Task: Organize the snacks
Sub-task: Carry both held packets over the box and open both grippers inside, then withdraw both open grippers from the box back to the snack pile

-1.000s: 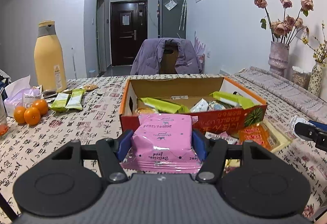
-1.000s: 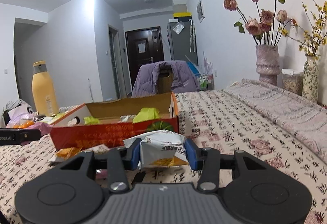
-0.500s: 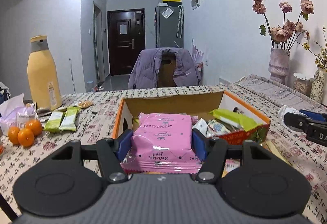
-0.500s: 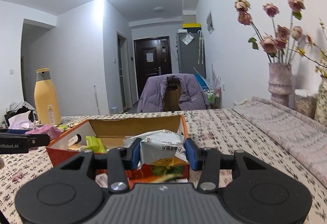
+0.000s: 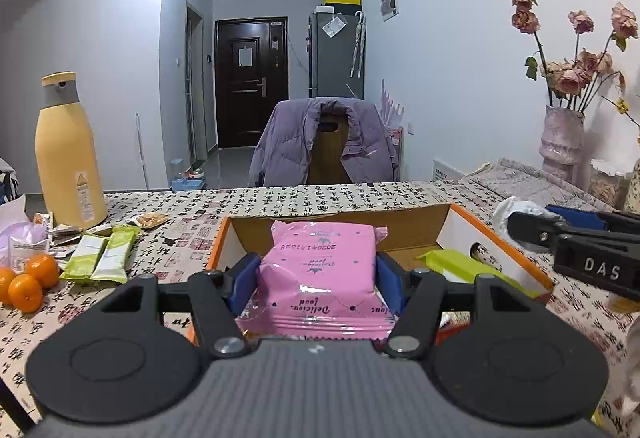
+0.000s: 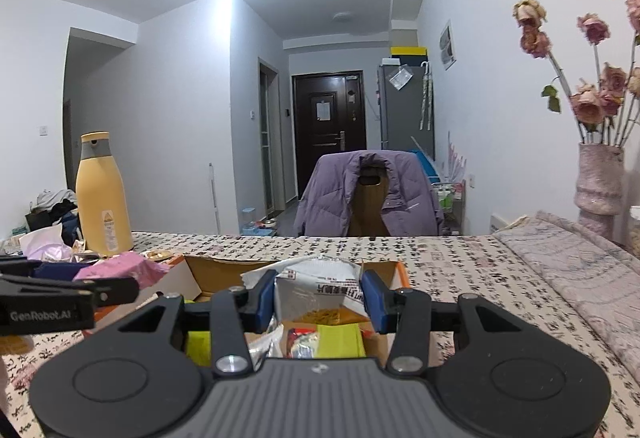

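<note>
The table [image 5: 320,198] is covered by a cloth printed with black calligraphy and red seals, with a quilted pale runner [image 6: 580,258] along its right side. An open orange-edged cardboard box [image 5: 500,234] sits on it, green packets inside. The left gripper [image 5: 318,274] clamps a pink snack packet [image 5: 320,270] above the box's near edge. The right gripper [image 6: 318,296] pinches a white crinkled snack bag [image 6: 320,278] over the box. To the left stand a yellow bottle [image 5: 66,154], three oranges [image 5: 28,278] and two green bars [image 5: 100,252]. A vase of dried roses [image 5: 562,142] stands by the right wall. Beyond the table, a chair draped with a purple jacket [image 5: 324,142] faces a hallway with a dark door [image 5: 251,82] and a grey fridge [image 5: 336,54].
</note>
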